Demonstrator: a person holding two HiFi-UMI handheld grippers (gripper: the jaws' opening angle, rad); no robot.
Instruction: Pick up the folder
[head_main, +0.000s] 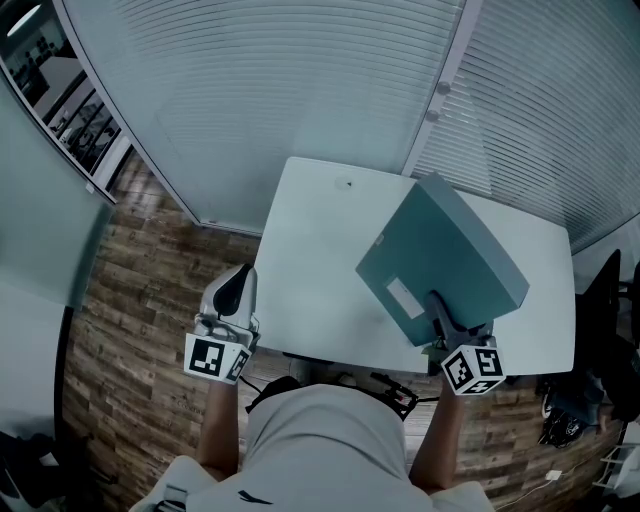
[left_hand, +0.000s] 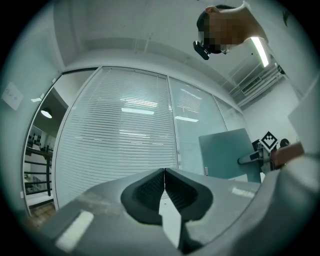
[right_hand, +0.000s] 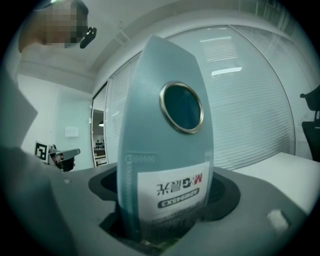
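A thick teal box folder (head_main: 445, 260) with a white spine label is held tilted above the white table (head_main: 310, 280). My right gripper (head_main: 447, 325) is shut on its near end. In the right gripper view the folder's spine (right_hand: 167, 150), with a metal-ringed finger hole and an upside-down label, stands wedged between the jaws. My left gripper (head_main: 236, 292) hangs at the table's left front edge, shut with nothing in it. In the left gripper view its pads (left_hand: 150, 187) meet, and the folder (left_hand: 227, 152) shows at the right with the right gripper on it.
Glass walls with white blinds (head_main: 300, 90) close off the far side of the table. Wood-pattern floor (head_main: 140, 290) lies to the left. A black office chair (head_main: 610, 300) stands at the right edge. The person's torso (head_main: 320, 440) fills the bottom of the head view.
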